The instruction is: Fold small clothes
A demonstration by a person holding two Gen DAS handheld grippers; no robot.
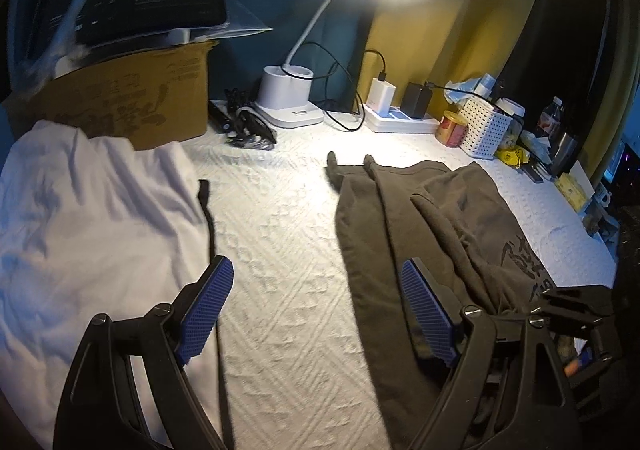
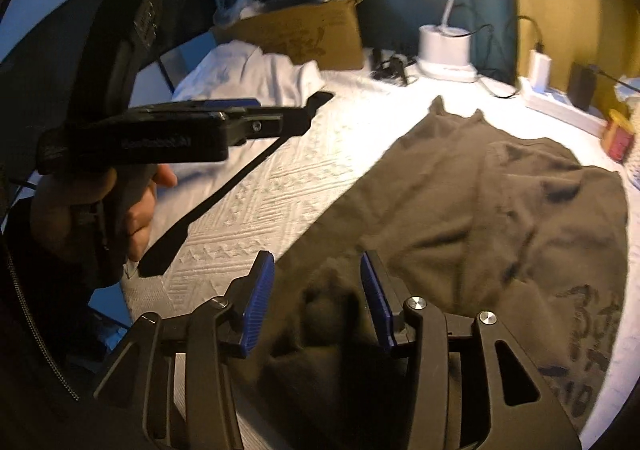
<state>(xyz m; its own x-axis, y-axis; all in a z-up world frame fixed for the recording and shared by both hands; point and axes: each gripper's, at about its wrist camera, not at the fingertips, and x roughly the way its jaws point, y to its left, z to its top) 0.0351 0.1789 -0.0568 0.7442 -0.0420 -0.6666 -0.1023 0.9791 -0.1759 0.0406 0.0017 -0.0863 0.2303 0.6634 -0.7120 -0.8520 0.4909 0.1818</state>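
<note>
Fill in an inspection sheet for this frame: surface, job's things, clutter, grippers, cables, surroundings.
Surface: white textured bedspread, lamp-lit.
Job's things: dark olive garment spread flat, partly folded; white garment rumpled, left side.
Clutter: cardboard box, perforated white basket, red tin, bottles.
Grippers: left gripper open, empty; right gripper open over the olive garment's near edge, pads not pressing.
Cables: black cable by the desk lamp; charger on power strip.
Surroundings: teal and yellow walls.

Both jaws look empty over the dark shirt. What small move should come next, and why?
Probably bring the right gripper down onto the dark shirt's bunched near edge and close there. Its jaws stand apart with nothing pinched, the cloth is rumpled below them, and the left gripper hangs open over the white cover.
</note>
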